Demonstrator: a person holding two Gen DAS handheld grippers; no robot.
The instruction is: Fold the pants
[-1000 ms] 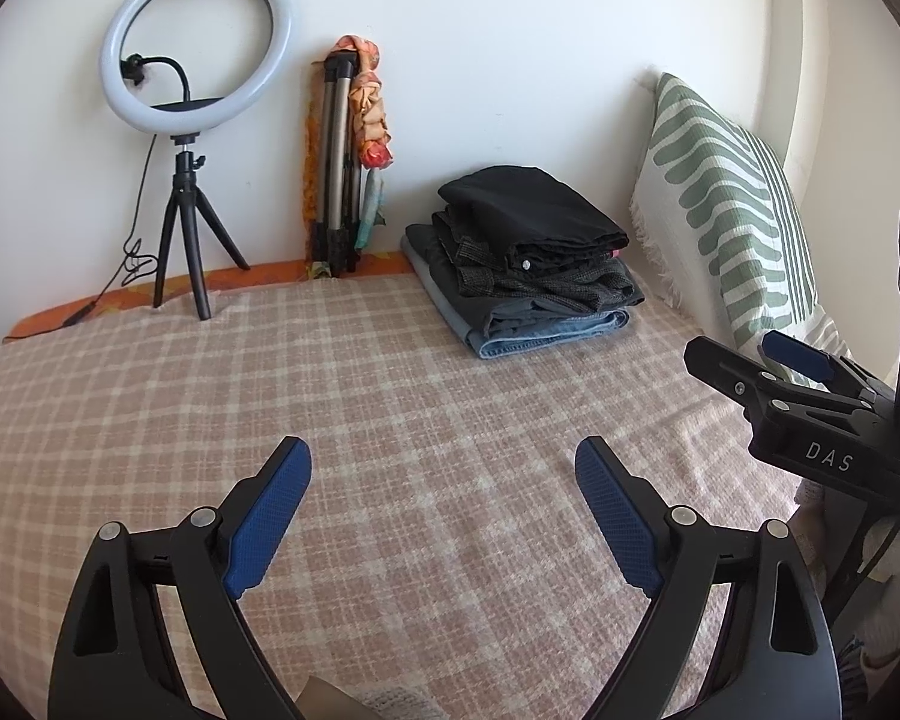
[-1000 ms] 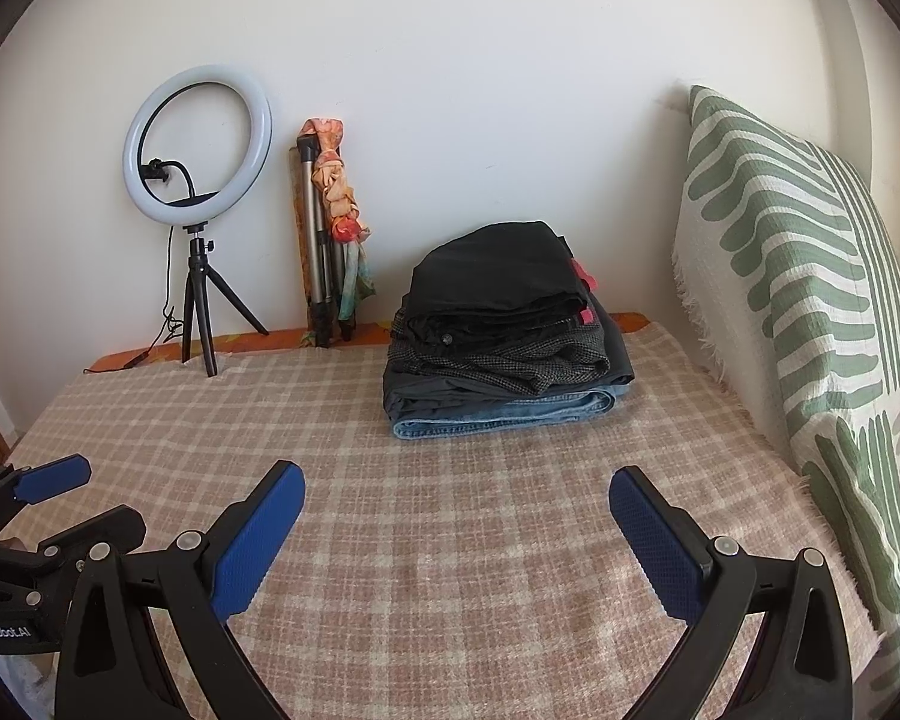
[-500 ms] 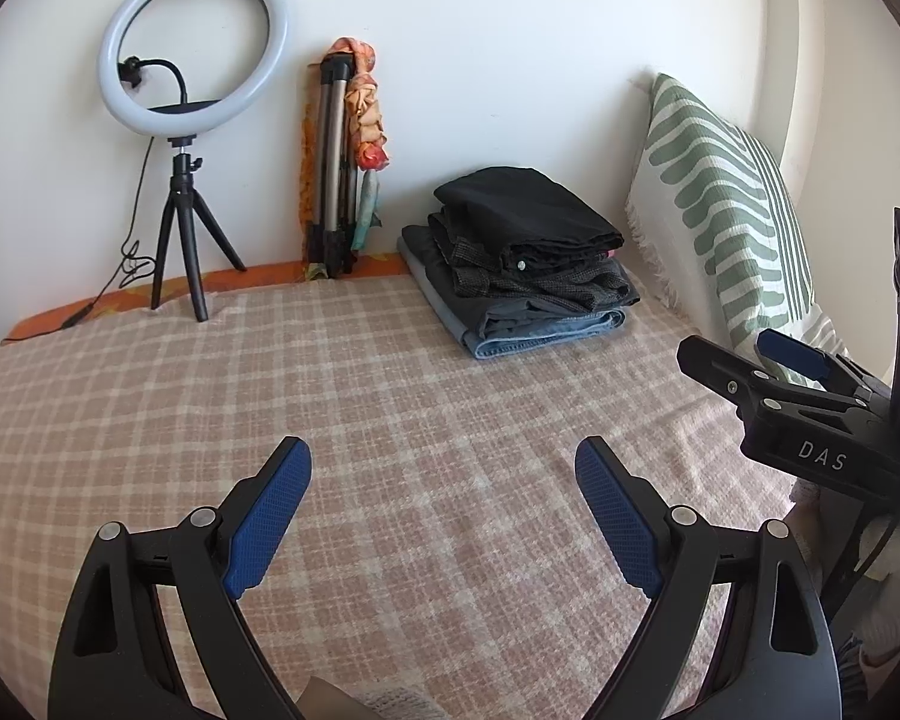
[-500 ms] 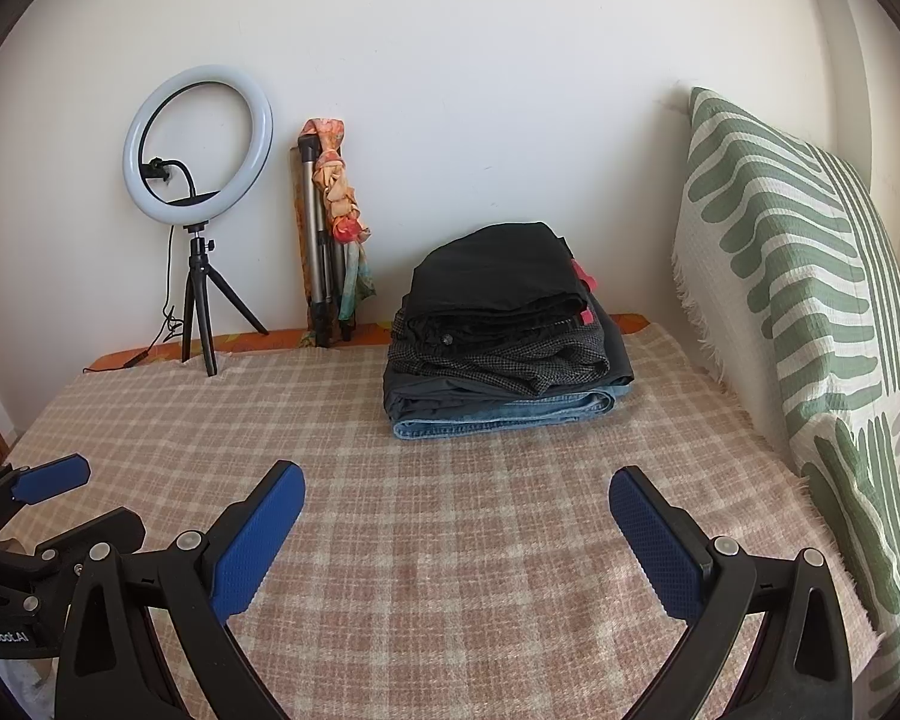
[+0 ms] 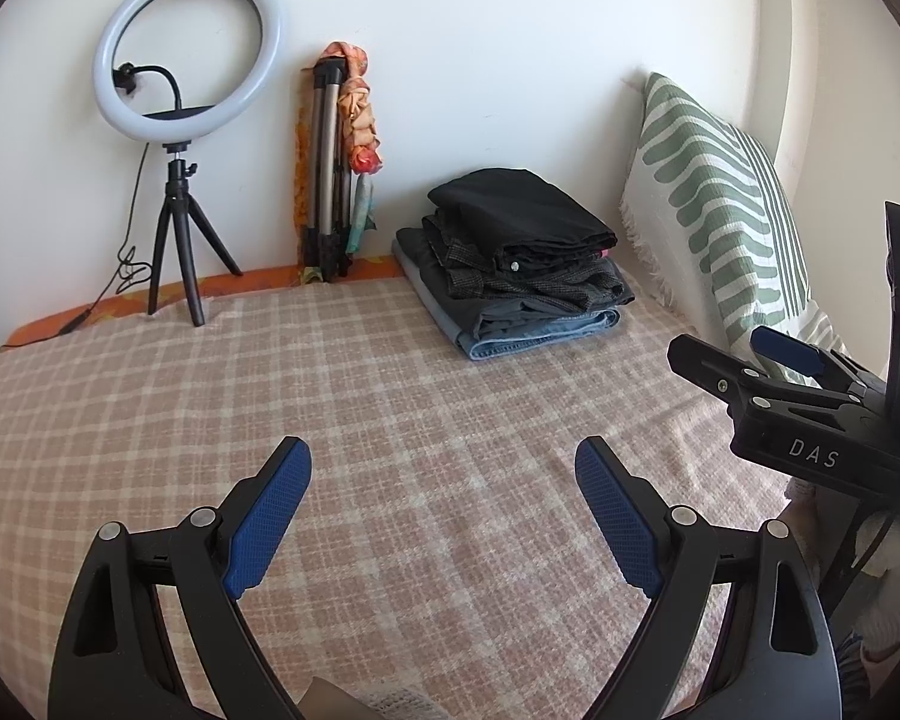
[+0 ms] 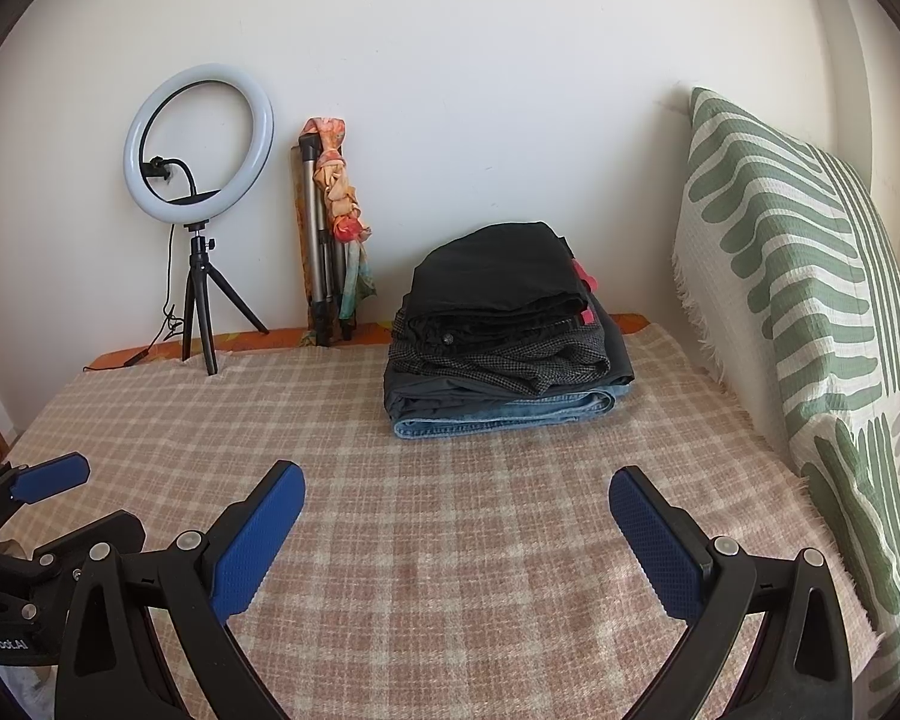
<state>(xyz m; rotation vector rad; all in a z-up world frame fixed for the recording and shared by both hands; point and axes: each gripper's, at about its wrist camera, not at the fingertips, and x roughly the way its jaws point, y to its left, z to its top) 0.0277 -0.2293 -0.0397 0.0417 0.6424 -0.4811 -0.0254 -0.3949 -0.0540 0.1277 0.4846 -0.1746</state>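
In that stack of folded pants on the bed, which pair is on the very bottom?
The light blue denim jeans are at the bottom, lying directly on the checked blanket. Every pair above them is dark: charcoal, a speckled grey, and plain black pants on top.

Pink-checked blanket (image 6: 450, 570), green-striped pillow (image 6: 810, 276)

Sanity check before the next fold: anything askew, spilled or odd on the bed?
Nothing spilled or damaged. The stack of folded pants is a bit uneven, with a red scrap poking out its right side. Both the left gripper and the right gripper are open and empty.
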